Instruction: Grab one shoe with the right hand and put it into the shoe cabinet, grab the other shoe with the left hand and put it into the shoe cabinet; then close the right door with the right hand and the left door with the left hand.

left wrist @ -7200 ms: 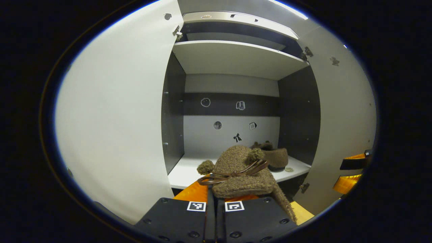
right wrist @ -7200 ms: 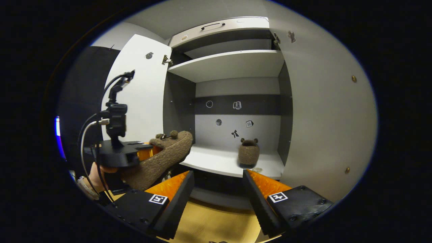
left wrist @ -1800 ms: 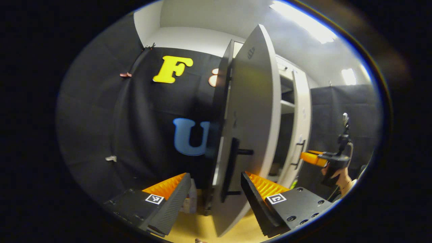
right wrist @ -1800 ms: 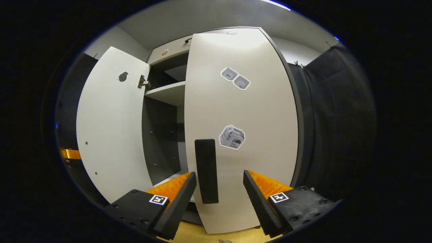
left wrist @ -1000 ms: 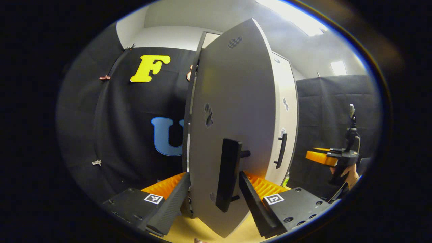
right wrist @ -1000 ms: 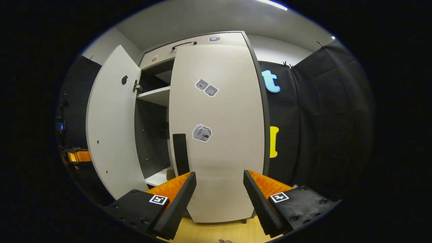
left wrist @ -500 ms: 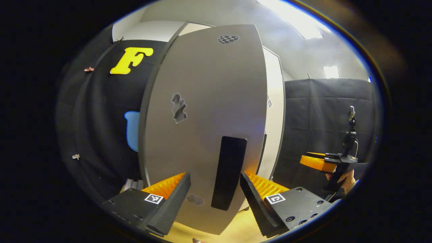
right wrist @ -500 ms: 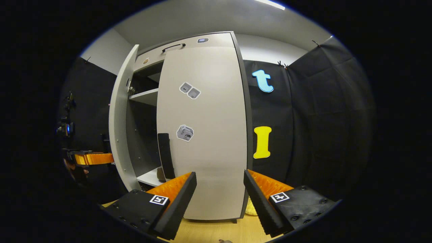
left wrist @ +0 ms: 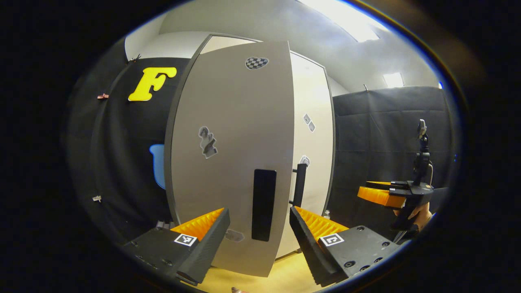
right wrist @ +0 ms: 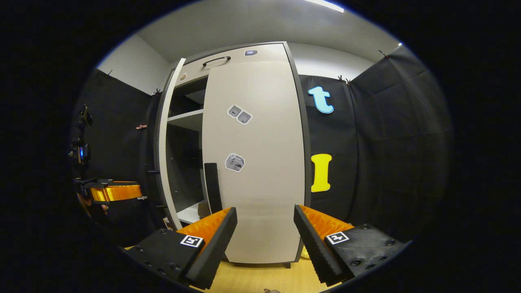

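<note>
In the left gripper view the cabinet's grey left door [left wrist: 232, 162] faces me, still a little ajar. Its black handle [left wrist: 263, 204] lines up between the fingers of my open left gripper [left wrist: 259, 232]; I cannot tell whether they touch it. In the right gripper view the right door [right wrist: 260, 162] lies flush with the cabinet, its handle [right wrist: 212, 187] at the left edge. My right gripper [right wrist: 264, 232] stands open and empty in front of it. Through the narrow gap I see a shelf [right wrist: 185, 118] and a bit of a brown shoe [right wrist: 202, 209].
The left door's edge [right wrist: 165, 154] juts toward me in the right gripper view, with the left gripper [right wrist: 114, 191] beside it. A hand [left wrist: 419, 211] holds the right gripper [left wrist: 382, 195] off to the right. Black cloth walls stand on both sides above a wooden floor [right wrist: 260, 280].
The left door has swung further toward the cabinet, so the gap has narrowed. The right door has gone fully shut, and the right gripper has drawn back from it.
</note>
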### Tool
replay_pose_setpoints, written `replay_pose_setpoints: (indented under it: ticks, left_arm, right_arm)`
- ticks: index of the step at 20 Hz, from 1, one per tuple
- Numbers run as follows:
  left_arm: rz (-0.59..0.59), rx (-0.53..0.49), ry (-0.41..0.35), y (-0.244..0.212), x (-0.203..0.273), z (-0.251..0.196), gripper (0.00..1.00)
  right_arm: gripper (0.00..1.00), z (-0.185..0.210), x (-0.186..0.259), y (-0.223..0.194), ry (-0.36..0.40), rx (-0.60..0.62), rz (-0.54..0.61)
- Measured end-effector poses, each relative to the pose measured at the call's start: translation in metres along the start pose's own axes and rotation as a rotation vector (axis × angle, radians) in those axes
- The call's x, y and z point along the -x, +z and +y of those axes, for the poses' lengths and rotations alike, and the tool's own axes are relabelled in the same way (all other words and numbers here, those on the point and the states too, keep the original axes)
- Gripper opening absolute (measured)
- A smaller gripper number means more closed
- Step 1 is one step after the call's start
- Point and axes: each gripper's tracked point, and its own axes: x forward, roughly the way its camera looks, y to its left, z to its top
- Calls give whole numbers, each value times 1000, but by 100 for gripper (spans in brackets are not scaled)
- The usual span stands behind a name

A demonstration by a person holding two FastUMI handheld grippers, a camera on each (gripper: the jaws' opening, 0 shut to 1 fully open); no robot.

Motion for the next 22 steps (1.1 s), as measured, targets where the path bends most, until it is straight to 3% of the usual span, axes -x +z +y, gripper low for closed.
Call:
replay_pose_setpoints:
  ticks: [4,9,10,22]
  left_arm:
    - [-31,8,66,10,13,4,94]
    - [-30,-49,67,10,24,-1,91]
    - [-28,-53,66,9,27,-2,94]
    - [-31,-36,45,3,35,-8,94]
  right_arm:
    - [93,28,7,3,3,4,-10]
    - [94,63,16,4,11,-5,-12]
    - [94,67,17,4,11,-10,-12]
    - [97,79,33,11,-7,-6,-22]
